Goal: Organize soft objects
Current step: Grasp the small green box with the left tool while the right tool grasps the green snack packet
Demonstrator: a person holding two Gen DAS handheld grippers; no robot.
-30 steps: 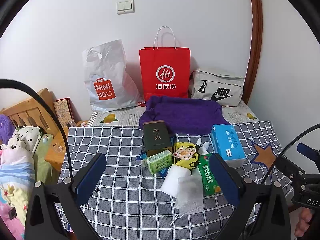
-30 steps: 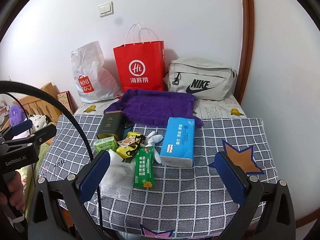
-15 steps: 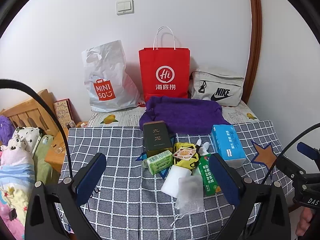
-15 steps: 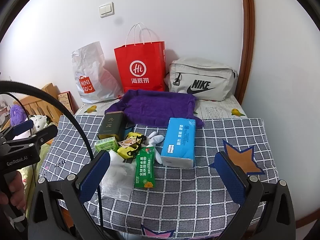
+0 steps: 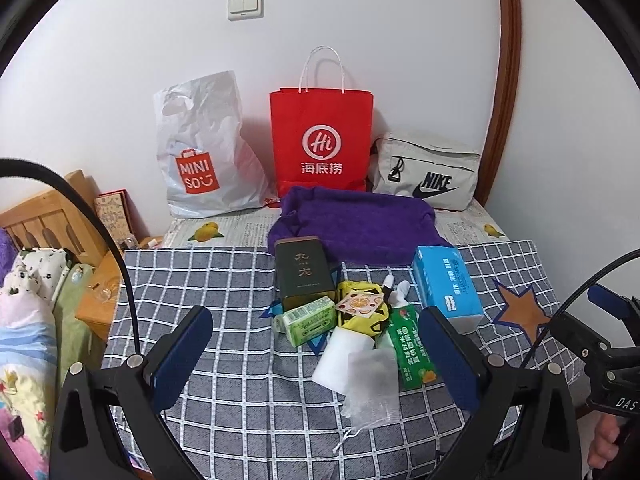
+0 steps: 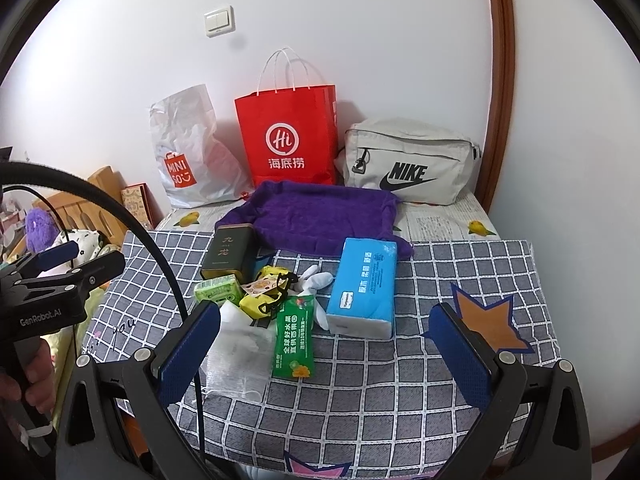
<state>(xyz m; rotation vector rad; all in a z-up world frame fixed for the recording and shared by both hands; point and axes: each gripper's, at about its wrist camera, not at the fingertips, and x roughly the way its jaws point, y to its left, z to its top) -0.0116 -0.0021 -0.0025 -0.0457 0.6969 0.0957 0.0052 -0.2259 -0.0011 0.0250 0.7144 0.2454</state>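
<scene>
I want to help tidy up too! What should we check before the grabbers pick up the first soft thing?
1. Left gripper jaws open and holding nothing: ok.
2. Right gripper jaws open and holding nothing: ok.
3. Blue tissue pack lies flat with bare cloth on its right side: ok.
4. Small pile is untangled: not ok. The green sachet, yellow pouch and clear mesh bag overlap.
5. Purple towel is free to lift: not ok; the dark tin and the tissue pack touch or cover its front edge.
6. Red paper bag stands upright, top open: ok. Whether it has room inside: cannot tell.
</scene>
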